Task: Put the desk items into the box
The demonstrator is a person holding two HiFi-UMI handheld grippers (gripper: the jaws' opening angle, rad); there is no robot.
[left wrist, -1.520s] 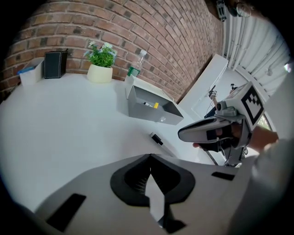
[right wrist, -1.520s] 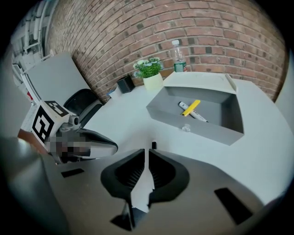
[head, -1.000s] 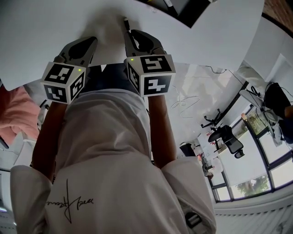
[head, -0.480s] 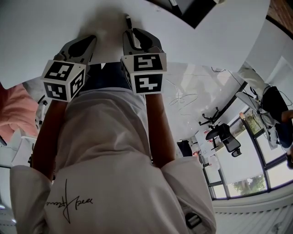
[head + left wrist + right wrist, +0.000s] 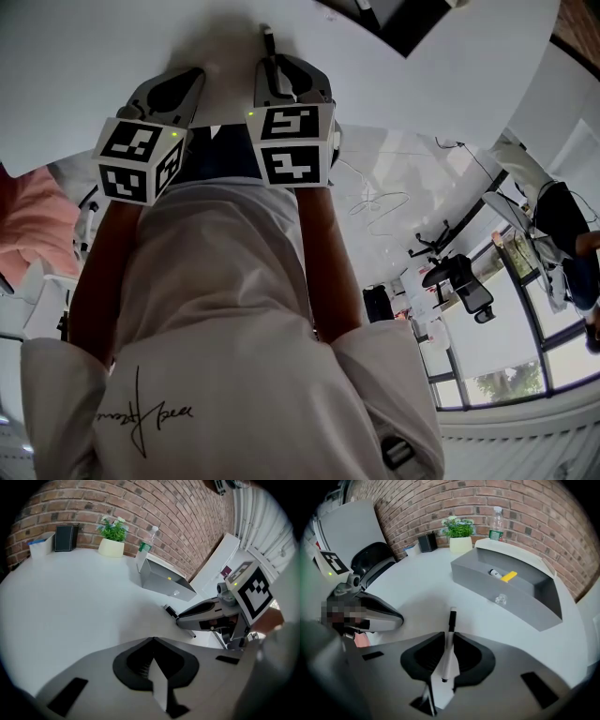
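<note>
Over the table point(image 5: 408, 585), the right tool point(image 5: 449, 633) clamps a marker point(image 5: 448, 657) lengthwise, cap pointing toward the box point(image 5: 525, 609).

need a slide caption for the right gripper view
Right gripper shut on a marker, grey box ahead on the table.

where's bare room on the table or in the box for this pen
The table is bare from the box across to the plant pot and black holder. The box's right end is free for the pen; a yellow item and a white item crowd its middle.
</note>
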